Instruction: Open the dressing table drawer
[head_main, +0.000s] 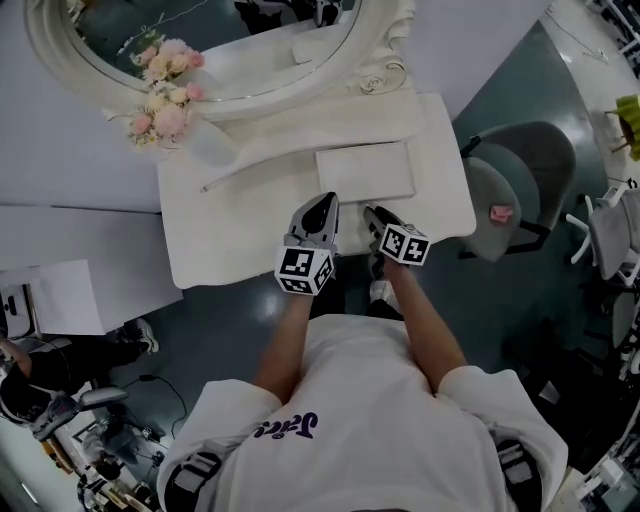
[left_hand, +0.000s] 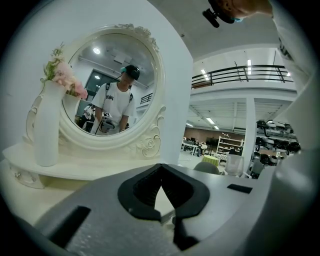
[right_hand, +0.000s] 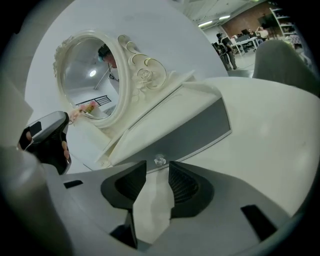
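The table (head_main: 230, 250) may shift if I tug hard; its grey drawer (right_hand: 190, 132) sits shut; the tiny knob (right_hand: 159, 160) lies just beyond my right gripper (right_hand: 157, 170), jaws wide, and could slip out; left gripper (left_hand: 161, 170) closed, empty.

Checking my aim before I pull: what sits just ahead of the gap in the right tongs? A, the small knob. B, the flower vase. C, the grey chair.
A: in the right gripper view the small knob sits just beyond the open tips of the right tongs, with nothing clamped.
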